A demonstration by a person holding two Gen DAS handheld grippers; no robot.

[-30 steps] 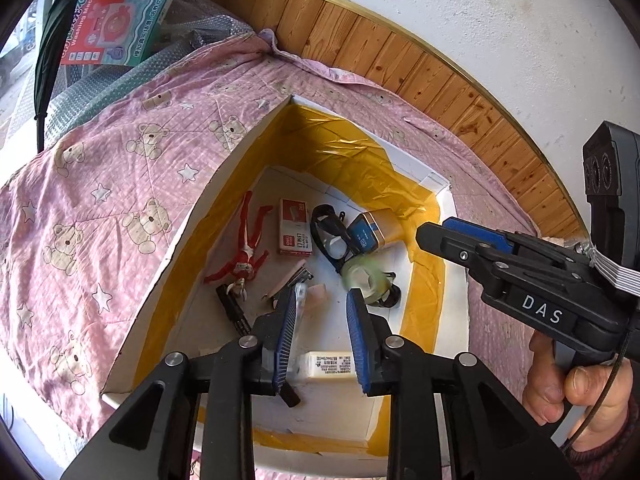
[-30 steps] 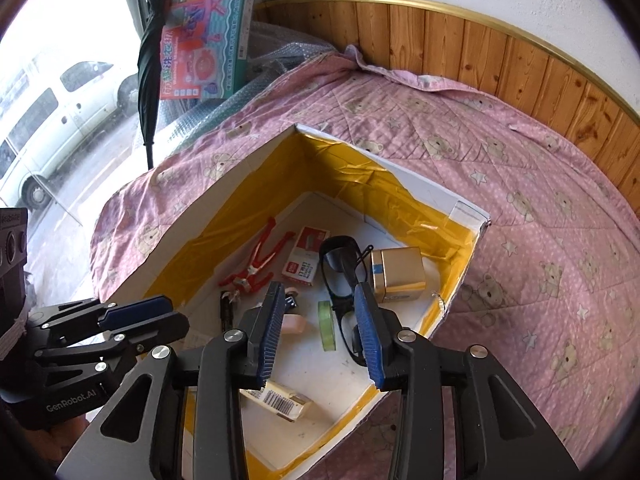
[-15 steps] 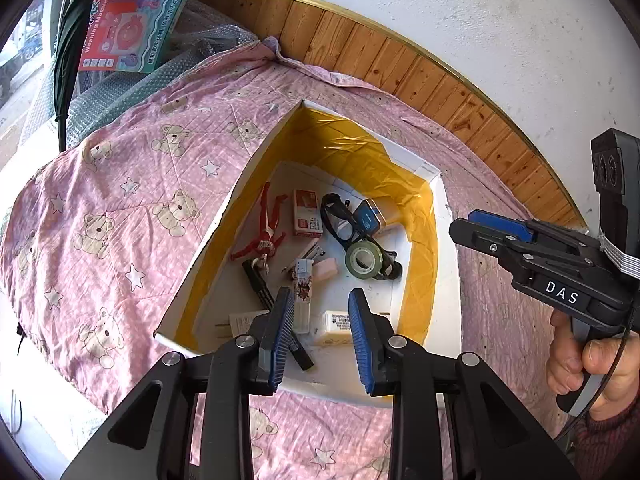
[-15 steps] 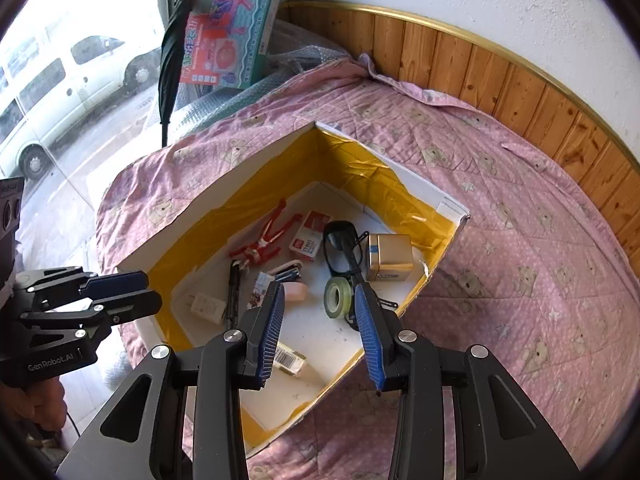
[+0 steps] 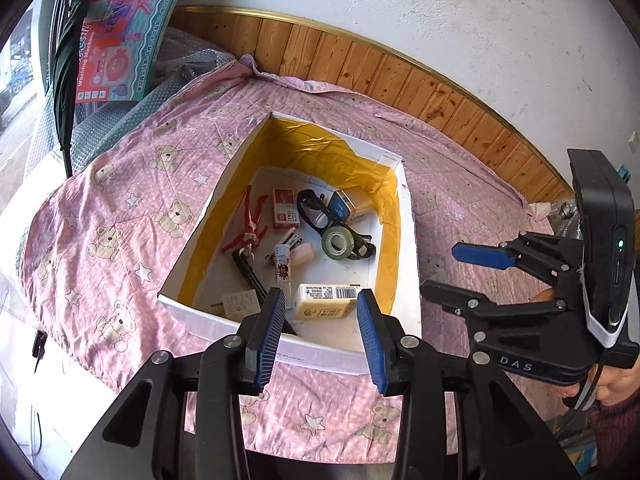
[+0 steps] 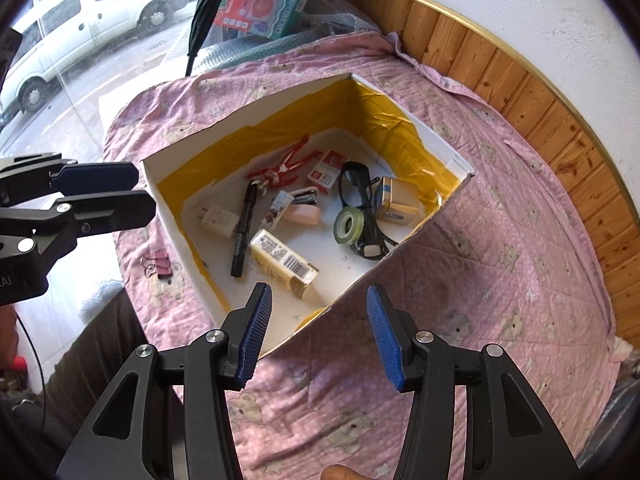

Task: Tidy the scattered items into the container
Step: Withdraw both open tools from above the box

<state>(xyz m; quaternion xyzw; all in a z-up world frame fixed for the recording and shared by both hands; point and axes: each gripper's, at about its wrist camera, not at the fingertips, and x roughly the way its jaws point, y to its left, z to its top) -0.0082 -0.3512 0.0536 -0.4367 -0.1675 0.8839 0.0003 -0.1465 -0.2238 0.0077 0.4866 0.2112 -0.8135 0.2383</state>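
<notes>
You are near the end of the tidy: both of your grippers hover above the bed with nothing in them, the left gripper with its jaws apart over the near rim of the box, the right gripper likewise spread wide over the box's near corner. Nearly everything already lies inside the box: the tape roll, the glasses, the red figure, the marker, the yellow carton. One stray is left outside, what looks like a pair of pink binder clips on the quilt just beside the box's left wall. Your next move calls for swinging the left gripper down to them and pinching a thin, flat piece off soft cloth.
</notes>
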